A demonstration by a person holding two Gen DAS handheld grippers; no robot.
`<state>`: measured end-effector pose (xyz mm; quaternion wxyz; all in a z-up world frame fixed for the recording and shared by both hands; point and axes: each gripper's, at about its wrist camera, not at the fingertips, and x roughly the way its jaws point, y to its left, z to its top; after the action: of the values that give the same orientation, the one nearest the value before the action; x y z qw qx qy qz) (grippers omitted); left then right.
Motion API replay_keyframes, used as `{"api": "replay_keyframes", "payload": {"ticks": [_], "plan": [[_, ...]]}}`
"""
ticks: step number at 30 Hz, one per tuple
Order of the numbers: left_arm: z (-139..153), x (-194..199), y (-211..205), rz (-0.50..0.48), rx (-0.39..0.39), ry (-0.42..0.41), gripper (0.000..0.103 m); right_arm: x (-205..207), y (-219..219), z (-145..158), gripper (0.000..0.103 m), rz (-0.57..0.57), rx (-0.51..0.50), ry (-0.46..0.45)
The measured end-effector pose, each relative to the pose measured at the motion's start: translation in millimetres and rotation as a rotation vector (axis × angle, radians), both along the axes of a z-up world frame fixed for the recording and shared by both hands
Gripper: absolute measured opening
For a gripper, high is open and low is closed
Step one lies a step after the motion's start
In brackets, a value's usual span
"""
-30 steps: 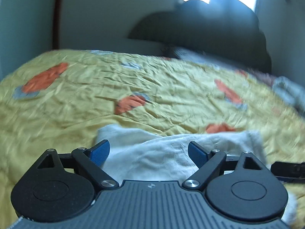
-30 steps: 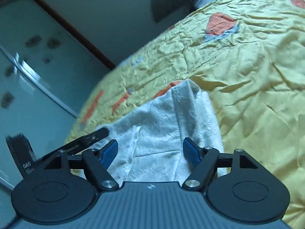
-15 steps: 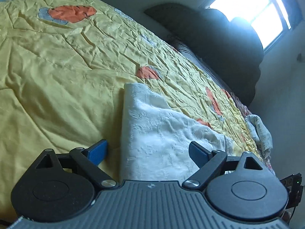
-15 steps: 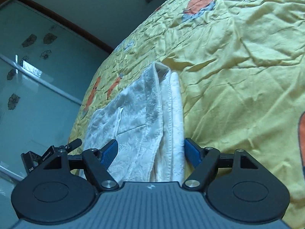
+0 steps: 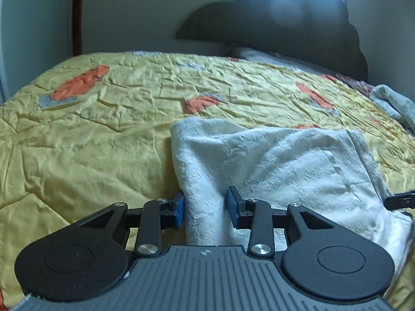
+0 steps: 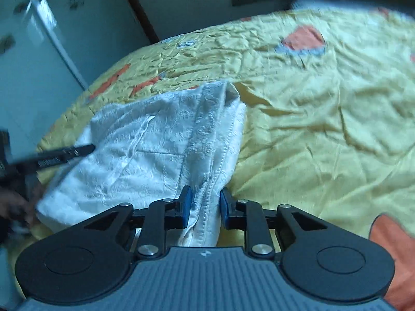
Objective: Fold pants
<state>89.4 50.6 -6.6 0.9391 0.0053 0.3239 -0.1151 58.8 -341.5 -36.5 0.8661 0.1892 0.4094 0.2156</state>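
White textured pants (image 5: 285,160) lie folded lengthwise on a yellow bedspread (image 5: 90,150). In the left wrist view my left gripper (image 5: 205,207) has its jaws closing on the near left edge of the pants, and the blue pads press a ridge of cloth from both sides. In the right wrist view my right gripper (image 6: 205,207) is closing its jaws on the seamed right edge of the pants (image 6: 145,140), with the cloth pinched between the pads. The left gripper's finger (image 6: 64,155) shows at the pants' far left side.
The bedspread (image 6: 324,129) has orange and grey patches. A dark headboard (image 5: 285,20) stands under a bright window. A crumpled pale cloth (image 5: 394,103) lies at the bed's right edge. A glass wardrobe door (image 6: 31,51) is to the left. A hand (image 6: 15,204) holds the left gripper.
Both grippers' jaws went from wide apart to closed onto the near edge of the pants. The left gripper dropped lower and both views rolled back toward level.
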Motion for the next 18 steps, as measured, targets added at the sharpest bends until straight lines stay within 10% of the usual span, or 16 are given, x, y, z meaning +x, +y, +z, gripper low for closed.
{"api": "replay_keyframes", "payload": {"ticks": [7, 9, 18], "plan": [[22, -48, 7, 0.000, -0.071, -0.049, 0.072, -37, -6, 24, 0.034, -0.095, 0.127, -0.021], [21, -58, 14, -0.009, -0.152, 0.015, 0.073, -42, -11, 19, 0.062, -0.122, 0.166, 0.015], [7, -62, 32, 0.026, -0.381, 0.214, 0.067, -25, -18, -12, 0.061, -0.050, 0.337, 0.174]]}}
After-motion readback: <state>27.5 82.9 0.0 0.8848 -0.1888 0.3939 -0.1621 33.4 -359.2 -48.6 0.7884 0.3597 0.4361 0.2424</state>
